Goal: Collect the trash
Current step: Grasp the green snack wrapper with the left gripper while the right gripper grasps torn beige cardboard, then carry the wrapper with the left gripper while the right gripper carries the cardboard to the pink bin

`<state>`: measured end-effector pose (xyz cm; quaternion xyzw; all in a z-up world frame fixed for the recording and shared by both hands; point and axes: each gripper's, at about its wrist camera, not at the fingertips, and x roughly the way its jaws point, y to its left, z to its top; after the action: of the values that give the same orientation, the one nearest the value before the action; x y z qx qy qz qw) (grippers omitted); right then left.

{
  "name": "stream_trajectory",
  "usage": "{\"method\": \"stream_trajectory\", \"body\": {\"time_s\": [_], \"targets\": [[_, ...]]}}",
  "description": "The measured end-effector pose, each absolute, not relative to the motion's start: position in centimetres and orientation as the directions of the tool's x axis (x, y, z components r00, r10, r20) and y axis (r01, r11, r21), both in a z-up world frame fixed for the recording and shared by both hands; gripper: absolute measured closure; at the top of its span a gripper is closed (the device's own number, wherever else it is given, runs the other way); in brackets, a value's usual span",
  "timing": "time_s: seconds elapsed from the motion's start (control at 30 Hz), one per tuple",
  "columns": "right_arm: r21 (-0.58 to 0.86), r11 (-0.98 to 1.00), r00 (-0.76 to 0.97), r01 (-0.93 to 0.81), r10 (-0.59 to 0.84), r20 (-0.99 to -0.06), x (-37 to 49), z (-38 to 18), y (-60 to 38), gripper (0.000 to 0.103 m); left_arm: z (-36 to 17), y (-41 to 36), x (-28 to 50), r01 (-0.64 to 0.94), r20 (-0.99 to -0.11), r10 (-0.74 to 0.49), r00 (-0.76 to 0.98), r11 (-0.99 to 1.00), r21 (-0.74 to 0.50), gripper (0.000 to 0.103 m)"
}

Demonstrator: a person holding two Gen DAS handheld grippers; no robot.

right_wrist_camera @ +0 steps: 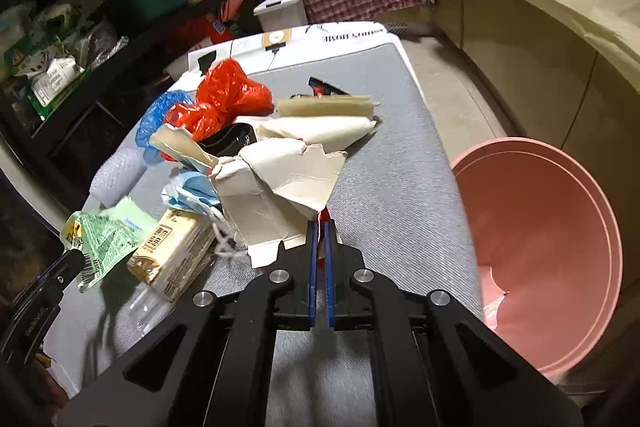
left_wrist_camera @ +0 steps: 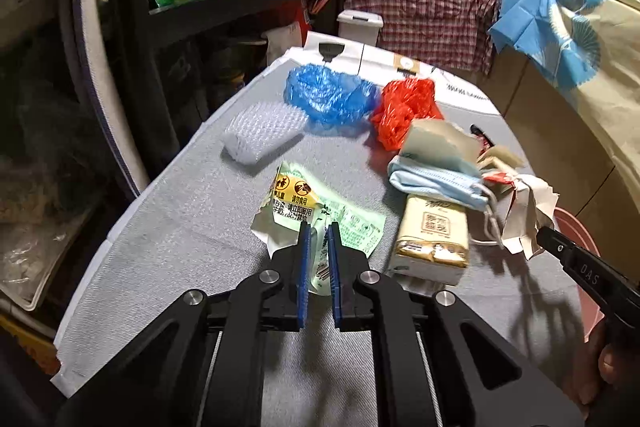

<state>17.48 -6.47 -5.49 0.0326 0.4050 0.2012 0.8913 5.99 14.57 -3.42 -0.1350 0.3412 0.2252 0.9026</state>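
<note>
Trash lies scattered on a grey table [left_wrist_camera: 168, 235]. My left gripper [left_wrist_camera: 318, 231] is shut on a green and yellow printed wrapper [left_wrist_camera: 296, 199], lifted slightly off the table; the right wrist view shows the same wrapper [right_wrist_camera: 108, 235] pinched in that gripper [right_wrist_camera: 78, 259]. My right gripper [right_wrist_camera: 320, 227] is shut on the edge of a torn white paper carton [right_wrist_camera: 276, 183]. From the left wrist view that carton [left_wrist_camera: 528, 207] hangs from the right gripper [left_wrist_camera: 544, 235]. A pink bin [right_wrist_camera: 552, 211] stands on the floor, right of the table.
Still on the table are a blue plastic bag [left_wrist_camera: 328, 95], a red plastic bag [left_wrist_camera: 404, 111], a bubble wrap roll [left_wrist_camera: 260, 131], a blue face mask [left_wrist_camera: 436, 183], a tissue pack [left_wrist_camera: 432, 235] and other torn cartons [right_wrist_camera: 324, 119]. Cluttered black shelves [left_wrist_camera: 240, 3] stand left.
</note>
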Motion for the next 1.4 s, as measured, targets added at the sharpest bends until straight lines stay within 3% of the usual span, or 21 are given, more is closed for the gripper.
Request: {"method": "stream_trajectory", "body": {"time_s": [0.57, 1.4], "targets": [[0.204, 0.921, 0.678, -0.332, 0.383, -0.627, 12.5, -1.5, -9.9, 0.100, 0.7, 12.1, 2.0, -0.458, -0.582, 0.320, 0.748, 0.883, -0.103, 0.095], [0.132, 0.954, 0.791, -0.267, 0.296, -0.535, 8.8, 4.5, -15.9, 0.100, 3.0, 6.8, 0.3, -0.289, -0.533, 0.194, 0.824, 0.952, -0.101, 0.095]]}}
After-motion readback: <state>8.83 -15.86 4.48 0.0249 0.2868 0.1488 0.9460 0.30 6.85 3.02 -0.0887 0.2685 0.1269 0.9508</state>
